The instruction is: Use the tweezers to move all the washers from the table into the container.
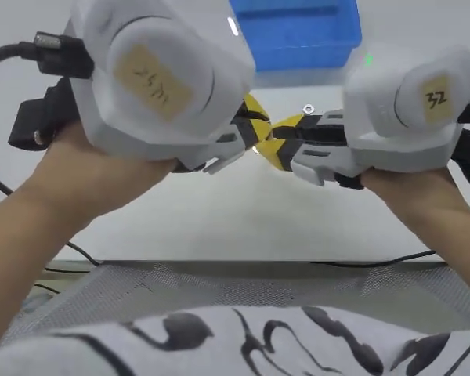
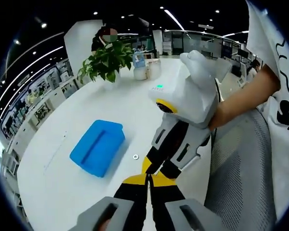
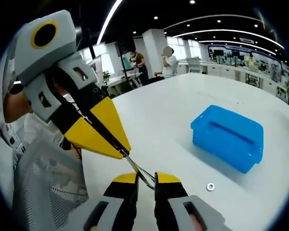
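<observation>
- Left gripper (image 1: 257,124): at 9 o'clock in the head view, tips facing the right gripper (image 1: 279,142) at 3 o'clock, both above the white table (image 1: 243,211).
- Tweezers (image 3: 138,171): plain in the right gripper view as a thin metal pair, running from the left gripper's clenched yellow jaws into the narrow gap between the right gripper's jaws. Barely made out in the head view.
- Right gripper's jaws: close about the tweezers' free end. Cannot tell whether pressing or loose.
- Washer (image 1: 308,109): one, flat on the table at 1 o'clock of the meeting tips, near the blue container (image 1: 298,31) but apart from it.
- Container: at 12 o'clock, cut by the head view's top edge; whole in both gripper views.
- Open room: bare tabletop from 4 to 8 o'clock below the grippers, ending at the near table edge, with grey mesh (image 1: 219,290) just past it.
- Potted plant (image 2: 106,60): in the left gripper view, far end of the table, at 11 o'clock.
</observation>
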`<move>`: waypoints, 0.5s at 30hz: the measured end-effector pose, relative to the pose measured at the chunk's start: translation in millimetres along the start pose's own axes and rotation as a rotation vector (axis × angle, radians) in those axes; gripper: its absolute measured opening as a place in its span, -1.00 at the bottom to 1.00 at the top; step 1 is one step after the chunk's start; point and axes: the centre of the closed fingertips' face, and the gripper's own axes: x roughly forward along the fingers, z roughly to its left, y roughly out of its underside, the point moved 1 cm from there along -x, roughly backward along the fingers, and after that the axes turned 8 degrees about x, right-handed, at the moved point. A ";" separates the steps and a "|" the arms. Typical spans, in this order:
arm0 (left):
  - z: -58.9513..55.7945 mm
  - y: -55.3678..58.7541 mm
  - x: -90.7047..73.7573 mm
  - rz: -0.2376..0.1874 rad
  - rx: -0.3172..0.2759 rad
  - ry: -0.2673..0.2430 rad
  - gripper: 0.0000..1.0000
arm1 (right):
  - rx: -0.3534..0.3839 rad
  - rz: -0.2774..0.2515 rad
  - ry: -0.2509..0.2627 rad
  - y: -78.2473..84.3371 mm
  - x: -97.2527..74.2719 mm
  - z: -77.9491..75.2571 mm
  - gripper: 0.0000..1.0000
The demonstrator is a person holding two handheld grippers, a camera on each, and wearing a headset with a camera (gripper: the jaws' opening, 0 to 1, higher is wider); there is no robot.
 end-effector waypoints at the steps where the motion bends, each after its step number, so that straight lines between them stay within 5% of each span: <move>1: 1.0 1.9 0.5 0.007 0.002 -0.001 -1.00 | 0.007 0.000 -0.003 0.0 1.4 -0.4 -0.82; 9: 5.4 5.8 0.1 -0.001 -0.023 -0.013 -1.00 | 0.079 -0.019 -0.037 -0.8 4.5 -2.3 -0.80; 15: 4.2 4.5 0.1 0.008 0.001 -0.012 -1.00 | 0.040 0.002 -0.025 -1.1 5.0 -0.9 -0.80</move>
